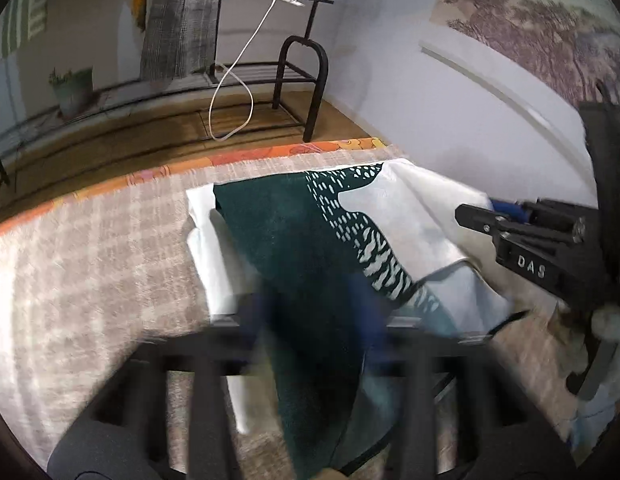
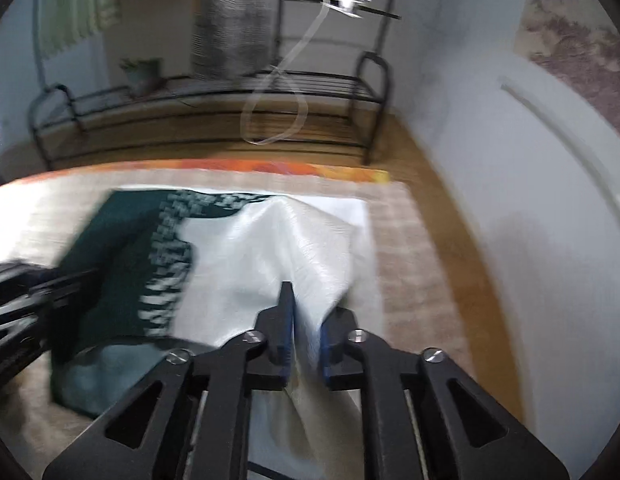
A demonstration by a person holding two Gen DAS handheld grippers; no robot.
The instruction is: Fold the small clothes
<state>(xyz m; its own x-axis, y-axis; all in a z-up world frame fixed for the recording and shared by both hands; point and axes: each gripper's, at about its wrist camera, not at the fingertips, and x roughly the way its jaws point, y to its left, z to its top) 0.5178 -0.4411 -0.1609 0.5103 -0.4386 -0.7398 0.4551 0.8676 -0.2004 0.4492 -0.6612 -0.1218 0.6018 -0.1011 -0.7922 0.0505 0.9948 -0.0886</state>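
A small garment (image 1: 301, 240), white with a dark green printed panel, lies partly on a beige checked cloth (image 1: 89, 248). My left gripper (image 1: 314, 316) is shut on the garment's near green edge and lifts it; motion blur hides its fingertips. My right gripper (image 2: 307, 320) is shut on the garment's white part (image 2: 277, 256), with cloth pinched between its blue pads and pulled up into a ridge. The right gripper also shows at the right of the left wrist view (image 1: 476, 214). The left gripper shows at the left edge of the right wrist view (image 2: 33, 292).
The beige cloth has an orange patterned border (image 1: 245, 156) along its far edge. Beyond it are a wooden floor, a black metal rack (image 1: 301, 76) with a hanging white cable (image 1: 233, 80), and a potted plant (image 1: 71, 88). A white wall (image 1: 450, 104) stands close on the right.
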